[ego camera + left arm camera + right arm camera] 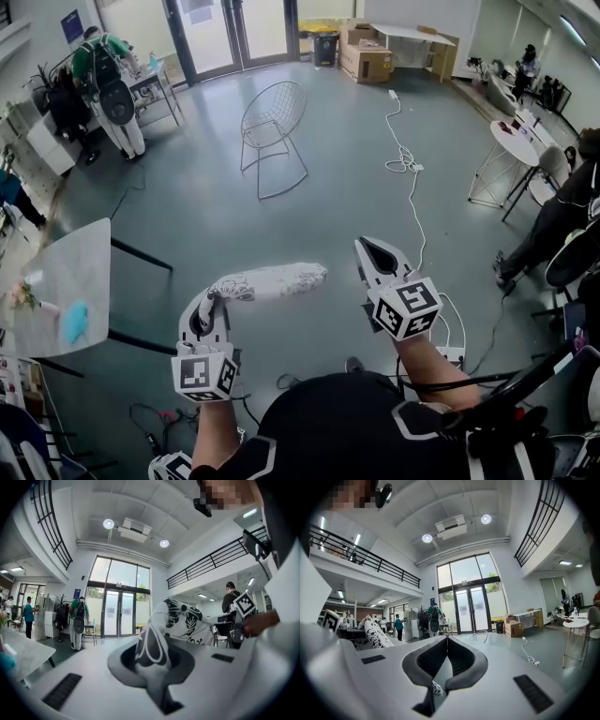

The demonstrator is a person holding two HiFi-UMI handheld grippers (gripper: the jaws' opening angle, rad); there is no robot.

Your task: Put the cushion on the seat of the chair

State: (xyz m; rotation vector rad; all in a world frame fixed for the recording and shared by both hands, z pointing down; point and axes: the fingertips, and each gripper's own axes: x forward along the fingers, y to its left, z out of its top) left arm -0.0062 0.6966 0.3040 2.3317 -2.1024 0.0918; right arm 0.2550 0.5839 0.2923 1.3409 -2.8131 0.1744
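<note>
Clearances, head view: the grey floor lies open between my position and the wire chair, which stands upright well ahead of both grippers. A white cable trails across the floor to the right of the chair, apart from it. At my left the edge of a white table comes close to the left gripper's side. A round table stands far right, with a seated person near it. Two standing people are at the far left, and cardboard boxes sit against the far wall.

Left gripper: jaws clamped on one end of the cushion. The cushion, white with a black pattern, extends to the right from the jaws, held off the floor and roughly level. In the left gripper view the patterned fabric is pinched in the left gripper and bulges up beyond it.

Right gripper: jaws together at the tips, nothing clamped. It sits just beside the free end of the cushion, not touching it. In the right gripper view the closed right gripper points toward the chair, and the cushion shows at the left.

The cushion is not on the chair seat; it is well apart from the chair.
</note>
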